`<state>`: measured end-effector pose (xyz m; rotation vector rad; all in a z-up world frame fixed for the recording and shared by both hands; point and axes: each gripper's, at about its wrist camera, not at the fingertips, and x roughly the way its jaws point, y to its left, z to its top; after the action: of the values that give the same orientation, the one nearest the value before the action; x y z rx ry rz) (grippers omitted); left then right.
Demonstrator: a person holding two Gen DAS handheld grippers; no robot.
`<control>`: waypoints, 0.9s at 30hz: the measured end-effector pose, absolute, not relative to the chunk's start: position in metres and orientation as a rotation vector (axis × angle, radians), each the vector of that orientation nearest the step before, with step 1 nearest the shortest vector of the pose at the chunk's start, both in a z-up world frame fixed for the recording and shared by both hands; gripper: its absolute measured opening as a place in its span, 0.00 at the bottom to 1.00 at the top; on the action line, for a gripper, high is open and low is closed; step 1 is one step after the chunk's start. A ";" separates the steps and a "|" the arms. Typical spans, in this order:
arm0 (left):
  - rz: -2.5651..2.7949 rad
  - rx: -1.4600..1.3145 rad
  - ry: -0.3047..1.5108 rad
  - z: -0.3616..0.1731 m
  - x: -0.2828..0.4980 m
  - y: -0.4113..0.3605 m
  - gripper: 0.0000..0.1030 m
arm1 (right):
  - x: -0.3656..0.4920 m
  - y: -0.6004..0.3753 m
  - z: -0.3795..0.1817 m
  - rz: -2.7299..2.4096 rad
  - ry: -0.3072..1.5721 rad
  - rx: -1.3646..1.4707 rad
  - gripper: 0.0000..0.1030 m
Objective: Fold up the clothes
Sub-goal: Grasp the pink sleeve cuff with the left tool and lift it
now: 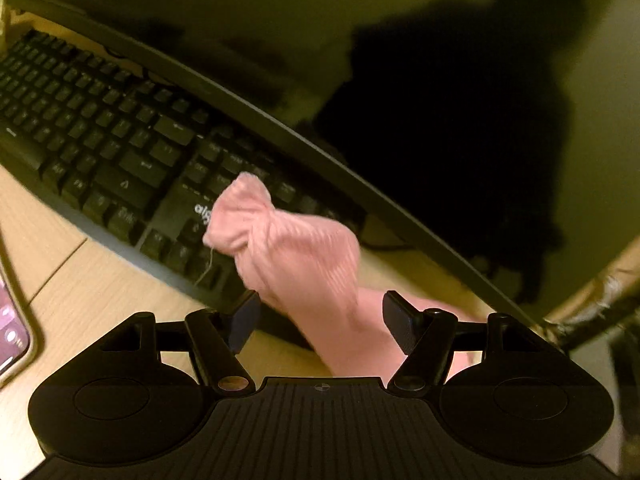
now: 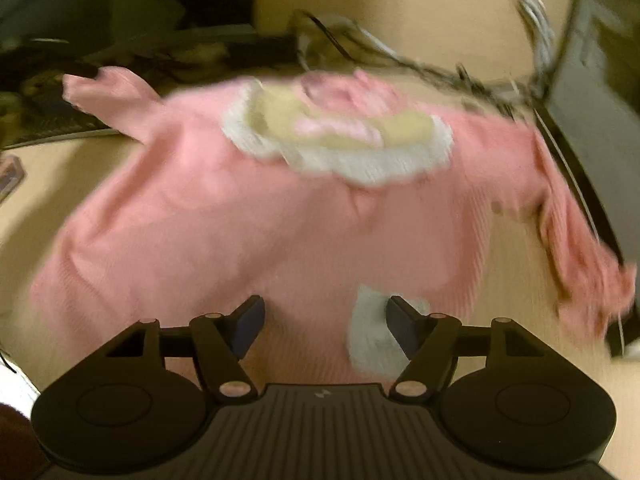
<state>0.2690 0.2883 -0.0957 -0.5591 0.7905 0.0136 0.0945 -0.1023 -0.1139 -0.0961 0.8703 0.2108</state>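
A small pink knit sweater [image 2: 224, 216] with a white frilly collar [image 2: 352, 164] lies spread on the wooden desk [image 2: 432, 12] in the right wrist view, blurred. A white patch [image 2: 370, 344] sits near its lower hem. My right gripper [image 2: 325, 326] is open, its fingers just above the hem. In the left wrist view one pink sleeve [image 1: 296, 252] reaches over the black keyboard [image 1: 104, 140]. My left gripper [image 1: 320, 322] is open with the sleeve lying between its fingers.
A dark monitor [image 1: 400, 80] stands behind the keyboard. A phone [image 1: 10, 332] lies at the left on the desk [image 1: 92, 292]. Cables [image 2: 420, 64] and a dark monitor edge [image 2: 580, 140] lie beyond the sweater on the right.
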 end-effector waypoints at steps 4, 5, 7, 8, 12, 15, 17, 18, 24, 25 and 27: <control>0.092 -0.505 0.782 -0.097 0.288 0.273 0.51 | 0.121 -0.089 -0.102 0.296 0.823 -0.039 0.67; 0.112 -0.493 0.783 -0.097 0.291 0.270 0.41 | 0.130 -0.085 -0.101 0.319 0.818 -0.021 0.67; 0.146 -0.471 0.780 -0.099 0.294 0.268 0.22 | 0.146 -0.069 -0.105 0.397 0.831 -0.003 0.67; 0.158 -0.473 0.777 -0.099 0.294 0.270 0.17 | 0.152 -0.060 -0.111 0.438 0.852 0.001 0.67; 0.199 -0.485 0.748 -0.095 0.284 0.286 0.10 | 0.150 -0.027 -0.132 0.555 0.908 -0.042 0.75; 0.242 -0.474 0.705 -0.086 0.270 0.303 0.09 | 0.134 -0.015 -0.132 0.642 0.920 -0.058 0.76; 0.250 -0.504 0.688 -0.081 0.264 0.317 0.09 | 0.124 -0.010 -0.131 0.684 0.923 -0.052 0.76; 0.246 -0.516 0.676 -0.077 0.261 0.321 0.09 | 0.123 -0.009 -0.131 0.684 0.921 -0.052 0.76; 0.074 -0.388 0.520 -0.023 0.244 0.273 0.09 | 0.125 -0.040 -0.111 0.536 0.862 0.063 0.75; 0.026 -0.367 0.495 -0.014 0.242 0.258 0.09 | 0.123 -0.049 -0.106 0.498 0.846 0.079 0.75; -0.085 -0.343 0.460 0.000 0.239 0.224 0.09 | 0.117 -0.071 -0.098 0.418 0.812 0.118 0.75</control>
<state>0.2390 0.2237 0.0002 -0.3429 0.4600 -0.0854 0.1165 -0.0715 -0.0977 0.1177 0.8117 0.4184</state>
